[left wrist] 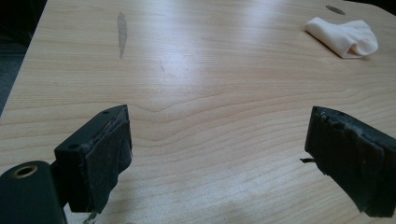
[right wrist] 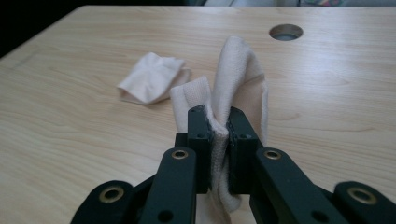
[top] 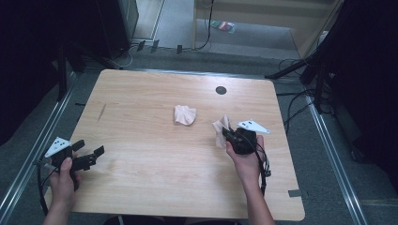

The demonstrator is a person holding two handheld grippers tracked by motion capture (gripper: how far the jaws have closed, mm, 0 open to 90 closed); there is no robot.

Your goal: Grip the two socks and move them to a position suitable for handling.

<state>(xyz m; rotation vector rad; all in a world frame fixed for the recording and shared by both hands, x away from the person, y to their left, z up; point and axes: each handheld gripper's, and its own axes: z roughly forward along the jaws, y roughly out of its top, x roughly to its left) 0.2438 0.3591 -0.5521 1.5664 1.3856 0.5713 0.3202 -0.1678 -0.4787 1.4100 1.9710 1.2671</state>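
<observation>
Two pale beige socks are on the wooden table (top: 155,154). One sock (top: 184,115) (right wrist: 152,83) (left wrist: 344,37) lies crumpled near the middle. My right gripper (top: 227,132) (right wrist: 219,123) is shut on the second sock (top: 219,129) (right wrist: 243,77), which hangs lifted off the table, its cloth pinched between the black jaws. My left gripper (top: 89,152) (left wrist: 217,140) rests at the table's left front, open with bare wood between its fingers.
A round cable hole (top: 221,90) (right wrist: 286,31) is in the table near the far edge. A dark streak (top: 102,111) (left wrist: 122,32) marks the wood at the left. Cables and dark stands surround the table on the floor.
</observation>
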